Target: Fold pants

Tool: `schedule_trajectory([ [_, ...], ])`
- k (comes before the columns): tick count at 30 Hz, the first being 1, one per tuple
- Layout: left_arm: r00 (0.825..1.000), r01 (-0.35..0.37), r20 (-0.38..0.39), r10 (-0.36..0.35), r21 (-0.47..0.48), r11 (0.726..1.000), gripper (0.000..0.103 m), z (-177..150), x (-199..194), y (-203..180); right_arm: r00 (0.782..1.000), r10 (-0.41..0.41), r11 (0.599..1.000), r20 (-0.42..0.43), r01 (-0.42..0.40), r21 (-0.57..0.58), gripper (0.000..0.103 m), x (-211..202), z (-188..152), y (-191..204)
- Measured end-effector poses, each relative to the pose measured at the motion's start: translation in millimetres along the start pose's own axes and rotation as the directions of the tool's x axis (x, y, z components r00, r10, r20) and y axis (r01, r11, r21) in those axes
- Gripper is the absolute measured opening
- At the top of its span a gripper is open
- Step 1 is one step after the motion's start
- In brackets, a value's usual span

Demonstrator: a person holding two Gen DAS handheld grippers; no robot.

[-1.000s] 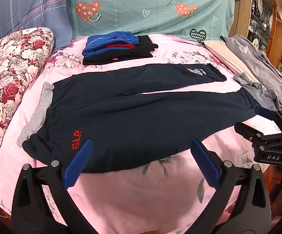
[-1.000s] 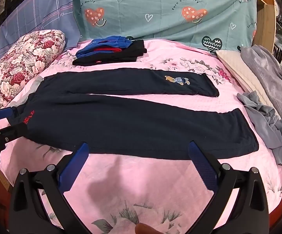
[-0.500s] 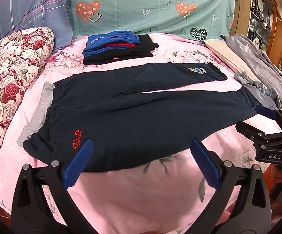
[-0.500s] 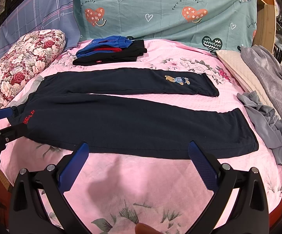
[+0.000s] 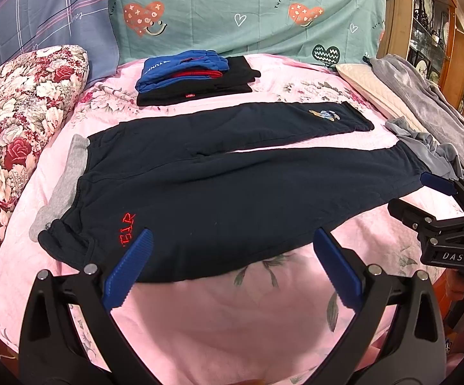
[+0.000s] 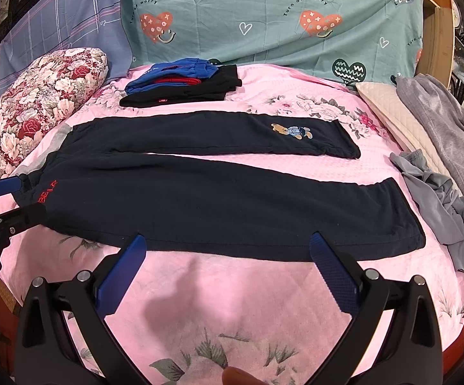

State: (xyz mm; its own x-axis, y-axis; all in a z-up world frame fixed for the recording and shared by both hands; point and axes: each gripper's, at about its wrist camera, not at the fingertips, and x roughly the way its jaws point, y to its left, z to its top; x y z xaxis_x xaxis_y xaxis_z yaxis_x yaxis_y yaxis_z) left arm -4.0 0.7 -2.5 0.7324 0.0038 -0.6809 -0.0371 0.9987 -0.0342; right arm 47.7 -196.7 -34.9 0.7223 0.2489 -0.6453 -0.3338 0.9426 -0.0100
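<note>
One pair of pants (image 5: 219,186), dark navy, lies flat and unfolded on the pink bedspread (image 5: 232,314), waistband toward the floral pillow (image 5: 17,134), two legs stretched the other way with a narrow strip of spread showing between them. Red lettering (image 5: 126,229) marks the hip; one bear patch (image 6: 291,131) sits on the far leg.

Two grippers are in view. The left gripper (image 5: 230,268) hangs at the near edge by the waist end, fingers spread wide, holding nothing. The right gripper (image 6: 228,266) hangs at the near edge by the nearer leg, fingers likewise spread, holding nothing.

One stack of folded clothes (image 5: 193,77) sits beyond the pants: blue on top, red in the middle, black beneath. One crumpled grey garment (image 6: 450,205) lies just beside the leg cuffs. One cream quilted pad (image 6: 401,118) and one grey blanket (image 6: 450,122) lie along that side.
</note>
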Motion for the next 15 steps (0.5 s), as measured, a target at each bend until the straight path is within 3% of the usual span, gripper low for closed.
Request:
schedule_trajectory([
  [15,1.000,-0.003,0.001,0.003,0.003,1.000,0.101,-0.1,-0.4,-1.4,1.000,-0.001,1.000,-0.001,0.001,-0.003,0.102,0.1,0.1,0.8],
])
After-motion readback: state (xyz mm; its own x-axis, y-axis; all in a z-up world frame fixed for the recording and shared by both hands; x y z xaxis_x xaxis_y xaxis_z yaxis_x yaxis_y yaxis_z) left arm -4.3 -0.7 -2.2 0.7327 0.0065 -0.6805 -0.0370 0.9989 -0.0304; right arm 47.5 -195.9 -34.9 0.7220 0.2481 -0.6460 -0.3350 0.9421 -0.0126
